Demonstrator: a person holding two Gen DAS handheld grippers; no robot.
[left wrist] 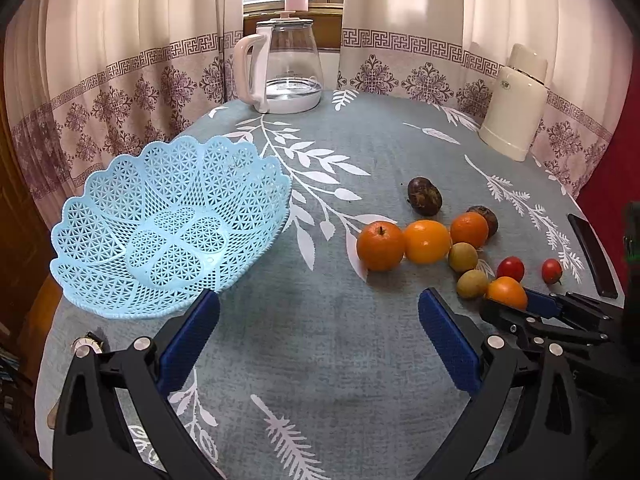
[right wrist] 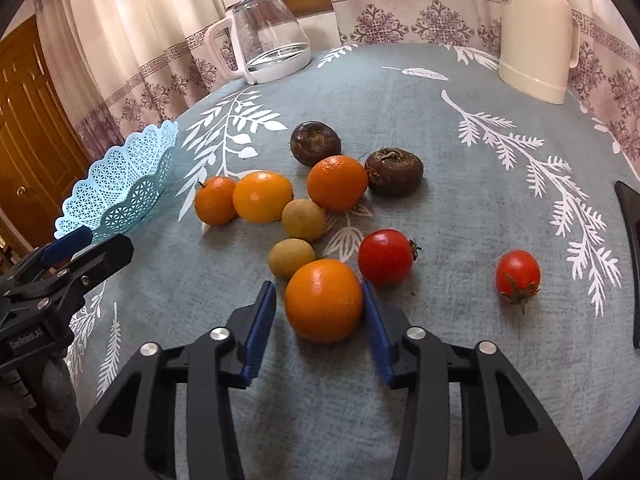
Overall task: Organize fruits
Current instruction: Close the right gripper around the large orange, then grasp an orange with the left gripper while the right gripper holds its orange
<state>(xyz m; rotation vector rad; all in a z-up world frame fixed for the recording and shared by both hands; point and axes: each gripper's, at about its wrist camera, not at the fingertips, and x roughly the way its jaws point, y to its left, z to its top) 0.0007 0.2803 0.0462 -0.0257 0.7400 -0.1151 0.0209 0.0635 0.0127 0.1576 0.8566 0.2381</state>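
- The right tongs (right wrist: 319, 304) straddle the nearest orange (right wrist: 323, 301) on the table (right wrist: 400, 100). The right pad touches its skin, while a narrow gap shows at the left pad, so they are partly closed and not yet gripping.
- In the left wrist view the right tongs (left wrist: 510, 304) hide the lower part of that orange (left wrist: 507, 292).
- The left tongs (left wrist: 319, 322) are spread wide and hold nothing, low over bare cloth, with the left pad just in front of the blue basket (left wrist: 120, 292).
- The basket is empty; the right wrist view shows only part of its rim (right wrist: 132, 168).
- The remaining fruit lies loose on the table right of the basket.
- A dark flat object (right wrist: 632, 240) at the right edge is cut off and cannot be identified.
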